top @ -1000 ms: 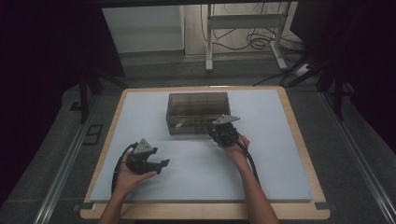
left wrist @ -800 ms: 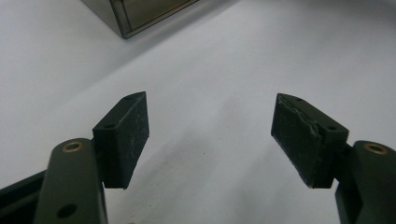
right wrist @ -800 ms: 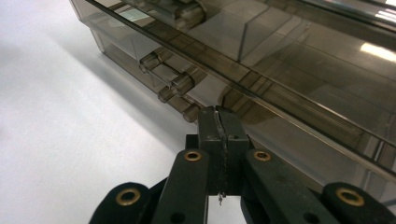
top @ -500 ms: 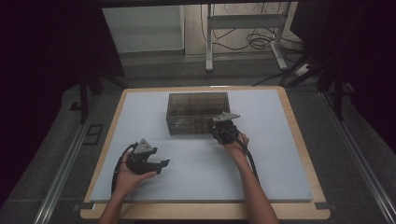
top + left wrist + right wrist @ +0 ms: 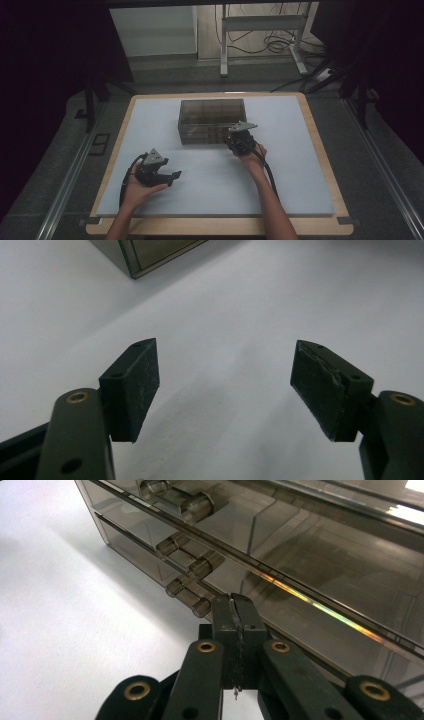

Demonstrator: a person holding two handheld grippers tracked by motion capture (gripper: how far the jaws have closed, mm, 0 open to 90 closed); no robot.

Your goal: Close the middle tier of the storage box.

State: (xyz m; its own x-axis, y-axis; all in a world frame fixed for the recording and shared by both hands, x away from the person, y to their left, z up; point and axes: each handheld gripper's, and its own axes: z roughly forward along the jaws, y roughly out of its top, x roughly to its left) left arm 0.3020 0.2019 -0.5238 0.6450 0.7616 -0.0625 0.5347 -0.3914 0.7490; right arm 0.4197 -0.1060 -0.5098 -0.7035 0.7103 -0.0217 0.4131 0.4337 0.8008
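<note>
A smoked, see-through drawer box (image 5: 212, 120) is seen at the far middle of the pale mat (image 5: 300, 190) on the bench (image 5: 320, 150); its contents cannot be made out through the dark plastic, and its far side is cut off in the right gripper view. The tips of the right hand-held gripper (image 5: 235, 141) are hidden from above by its own body. Nothing is seen to have shifted from the earlier high views: both hands and the box are placed as before. The right hand-held gripper is held just at the box's near right corner, its jaws pressed fully together with nothing between them, beside the lowest drawer handle (image 5: 189, 596). The left hand-held gripper (image 5: 172, 176) is held well apart from the box, near the mat's front left, jaws spread wide and empty.
</note>
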